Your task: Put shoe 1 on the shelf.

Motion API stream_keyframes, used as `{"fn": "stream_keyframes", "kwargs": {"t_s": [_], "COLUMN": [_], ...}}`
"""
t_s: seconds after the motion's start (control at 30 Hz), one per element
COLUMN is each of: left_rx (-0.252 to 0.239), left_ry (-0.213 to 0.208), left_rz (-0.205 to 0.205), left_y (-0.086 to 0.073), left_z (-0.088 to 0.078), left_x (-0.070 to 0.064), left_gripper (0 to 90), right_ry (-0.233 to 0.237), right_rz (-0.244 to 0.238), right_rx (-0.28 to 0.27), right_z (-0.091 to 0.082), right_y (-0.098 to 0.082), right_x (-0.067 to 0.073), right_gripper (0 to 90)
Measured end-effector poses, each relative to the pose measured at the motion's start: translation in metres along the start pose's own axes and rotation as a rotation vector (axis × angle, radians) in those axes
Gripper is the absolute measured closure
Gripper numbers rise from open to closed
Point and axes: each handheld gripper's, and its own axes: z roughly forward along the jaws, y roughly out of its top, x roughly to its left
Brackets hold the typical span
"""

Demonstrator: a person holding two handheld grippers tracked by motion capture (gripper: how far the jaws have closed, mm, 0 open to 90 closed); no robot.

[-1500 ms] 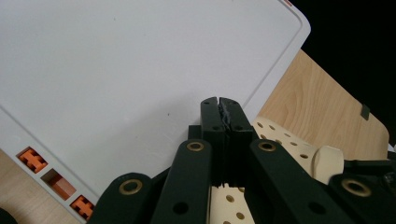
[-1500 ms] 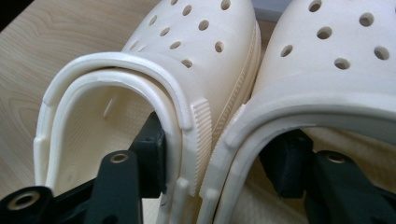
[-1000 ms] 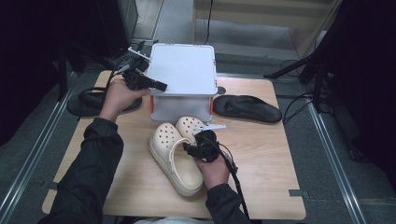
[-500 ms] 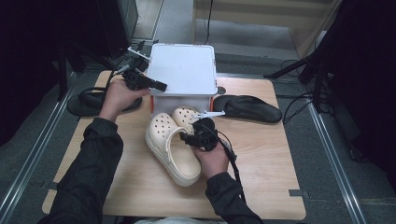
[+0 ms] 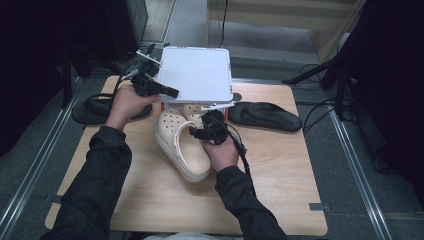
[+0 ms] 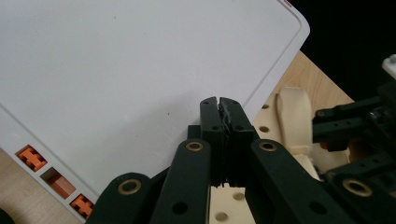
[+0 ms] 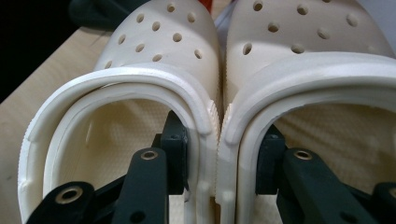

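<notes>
Two cream perforated clogs [image 5: 180,145] lie side by side on the wooden table, toes toward a white box with a flat lid [image 5: 195,75]. My right gripper [image 5: 200,131] has one jaw inside each clog. In the right gripper view it [image 7: 219,140] is shut on the two touching inner walls of the clogs [image 7: 154,42]. The right clog's toe [image 5: 192,111] is tucked beneath the lid's near edge. My left gripper [image 5: 172,92] is at the lid's left edge. In the left gripper view it [image 6: 219,105] is shut with its tips against the white lid [image 6: 116,70]; nothing shows pinched between them.
One black sandal [image 5: 265,116] lies on the table right of the box, another [image 5: 95,111] at the table's left edge under my left hand. Orange latches [image 6: 32,158] show along the lid's rim. Bare wooden table [image 5: 280,190] extends near and to the right.
My right hand has carried the pair of clogs away from the person toward the box, and the right clog's toe now sits under the lid. The left hand has held still.
</notes>
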Motion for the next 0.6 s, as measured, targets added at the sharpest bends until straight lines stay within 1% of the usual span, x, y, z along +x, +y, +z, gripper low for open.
{"fn": "stream_keyframes", "kwargs": {"t_s": [0.03,0.07,0.1,0.13,0.17,0.2,0.23,0.33,0.37,0.43,0.53,0.6], "left_rx": [0.0,0.0,0.001,0.002,0.002,0.002,0.004,0.001,0.001,0.004,0.001,0.001], "left_ry": [-0.005,-0.005,-0.006,-0.006,-0.003,-0.003,-0.006,-0.008,-0.008,-0.01,-0.008,-0.009], "left_rz": [0.001,0.001,-0.001,-0.005,-0.005,-0.005,-0.006,-0.007,-0.007,-0.005,-0.008,-0.007], "left_y": [0.0,0.0,0.0,0.0,0.0,0.0,0.0,0.0,0.0,0.0,0.0,0.0], "left_z": [0.0,0.0,0.0,0.0,-0.001,-0.001,-0.001,-0.001,-0.001,-0.001,-0.001,-0.001], "left_x": [0.001,0.001,0.001,0.001,0.001,0.001,0.001,0.002,0.002,0.002,0.002,0.002], "left_gripper": [89.2,89.2,88.9,88.9,88.7,88.8,88.7,88.8,88.7,88.8,88.8,88.8], "right_ry": [-0.01,-0.01,-0.021,-0.021,-0.034,-0.034,-0.055,-0.085,-0.097,-0.1,-0.107,-0.125], "right_rz": [0.01,0.01,0.021,0.021,0.034,0.034,0.048,0.064,0.067,0.074,0.084,0.083], "right_rx": [0.005,0.005,0.002,0.002,-0.007,-0.007,-0.009,-0.009,-0.01,-0.017,-0.024,-0.039], "right_z": [0.005,0.005,0.011,0.011,0.014,0.014,0.017,0.021,0.022,0.023,0.025,0.028], "right_y": [0.002,0.002,0.005,0.005,0.006,0.006,0.007,0.008,0.008,0.009,0.01,0.014], "right_x": [-0.004,-0.004,-0.01,-0.01,-0.014,-0.014,-0.019,-0.025,-0.026,-0.029,-0.028,-0.027], "right_gripper": [65.4,65.4,65.4,65.4,65.4,65.4,65.4,65.3,65.4,65.4,65.3,65.3]}}
